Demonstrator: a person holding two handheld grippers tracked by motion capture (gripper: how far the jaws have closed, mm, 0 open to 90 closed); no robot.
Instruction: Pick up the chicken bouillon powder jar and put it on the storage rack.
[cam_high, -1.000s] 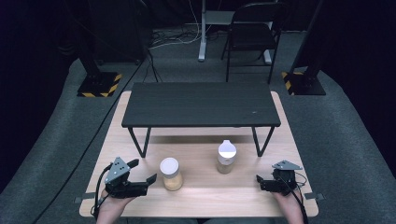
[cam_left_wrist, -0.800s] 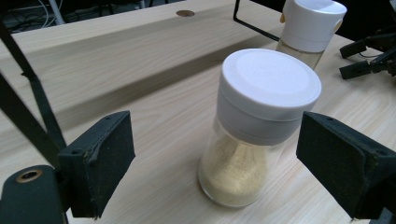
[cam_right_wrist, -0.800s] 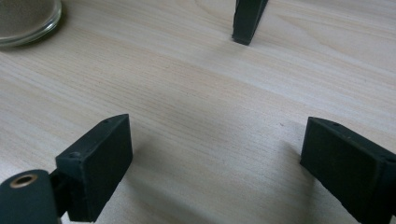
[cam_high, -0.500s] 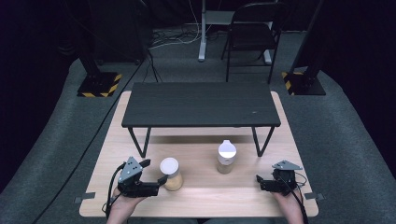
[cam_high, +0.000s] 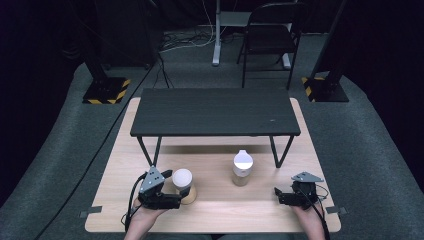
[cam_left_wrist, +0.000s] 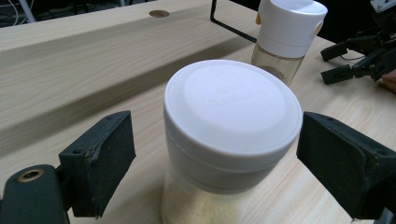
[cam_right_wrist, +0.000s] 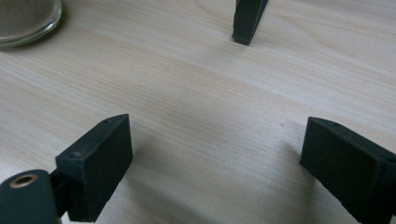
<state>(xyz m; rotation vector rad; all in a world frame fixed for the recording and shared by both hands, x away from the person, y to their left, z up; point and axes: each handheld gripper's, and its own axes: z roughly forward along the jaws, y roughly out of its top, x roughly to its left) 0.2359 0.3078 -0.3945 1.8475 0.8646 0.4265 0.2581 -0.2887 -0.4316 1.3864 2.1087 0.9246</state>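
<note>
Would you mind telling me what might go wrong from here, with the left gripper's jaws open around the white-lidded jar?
1. The left gripper brackets the white lid rather than the glass body of the jar. Closing there may only grip the lid, and it could slip or twist loose.
2. The jar sits nearer one jaw, so closing might push or tip it.
3. The second jar stands close by; a sideways shove could knock it. The right gripper is open over bare wooden table, too far to steady anything.

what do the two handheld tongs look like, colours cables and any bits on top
Both the left tongs and right tongs are black, each topped with a grey three-cornered plate and trailing a thin black cable. Their jaws end in blocky, flat-faced black pads, and a brass-coloured ring sits at one jaw's base. No sleeves are visible.
</note>
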